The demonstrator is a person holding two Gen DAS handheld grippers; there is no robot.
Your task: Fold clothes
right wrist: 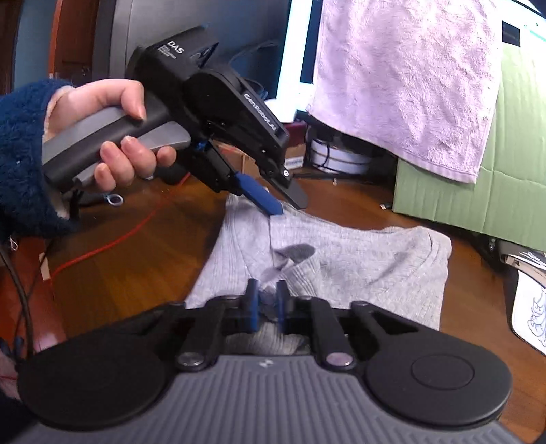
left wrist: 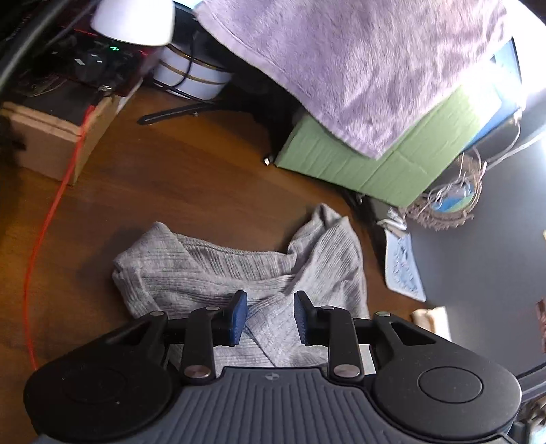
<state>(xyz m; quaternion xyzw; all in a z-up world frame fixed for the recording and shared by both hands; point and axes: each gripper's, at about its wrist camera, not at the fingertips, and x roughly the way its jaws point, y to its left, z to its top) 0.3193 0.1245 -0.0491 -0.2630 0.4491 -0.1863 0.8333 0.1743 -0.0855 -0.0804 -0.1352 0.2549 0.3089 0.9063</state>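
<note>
A grey ribbed garment [left wrist: 239, 273] lies crumpled on the wooden table [left wrist: 170, 177]; it also shows in the right wrist view [right wrist: 358, 263]. My left gripper [left wrist: 270, 316] is open, its blue pads apart just over a fold of the garment. In the right wrist view the left gripper [right wrist: 285, 201] points down at the garment's far edge, held by a hand in a blue sleeve. My right gripper [right wrist: 267, 304] is shut on a pinch of the grey garment at its near edge, and the cloth rises toward it.
A lilac towel [left wrist: 358, 68] hangs over a green cardboard box [left wrist: 375, 160] at the back. A brown box [left wrist: 51, 136], a white lamp [left wrist: 133, 20], cables and an orange cord [left wrist: 51, 211] are at the left. A dark mat [left wrist: 477, 239] lies right.
</note>
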